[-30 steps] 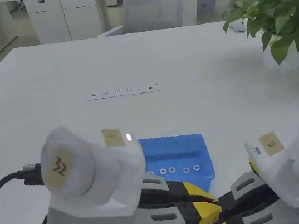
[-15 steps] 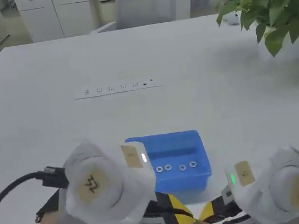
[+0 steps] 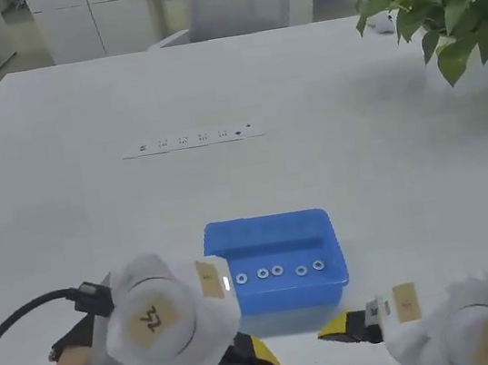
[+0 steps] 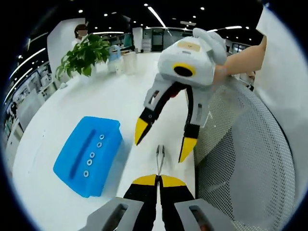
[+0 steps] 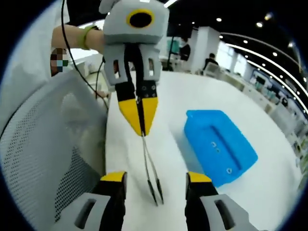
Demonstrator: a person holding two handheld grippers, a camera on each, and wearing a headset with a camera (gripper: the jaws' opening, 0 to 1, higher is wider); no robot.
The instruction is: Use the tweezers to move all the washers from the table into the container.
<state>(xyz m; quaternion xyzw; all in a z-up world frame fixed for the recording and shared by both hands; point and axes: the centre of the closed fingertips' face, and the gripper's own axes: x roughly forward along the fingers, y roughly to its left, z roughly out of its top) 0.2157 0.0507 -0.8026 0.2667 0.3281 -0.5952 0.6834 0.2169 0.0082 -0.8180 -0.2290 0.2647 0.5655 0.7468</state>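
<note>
Tweezers [image 5: 147,163] pinched in left gripper [image 4: 159,180] fingers; right gripper [image 5: 156,176] fingers wide around the tips, so I'd close slow and centered tbh.

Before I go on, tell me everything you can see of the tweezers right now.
The tweezers are thin, dark-grey and metal-looking: two slim prongs joined at one end. The left gripper is shut on that end. The prongs spread slightly toward free tips that reach between the open jaws of the right gripper, which do not touch them. Nothing sits between the tips.
</note>
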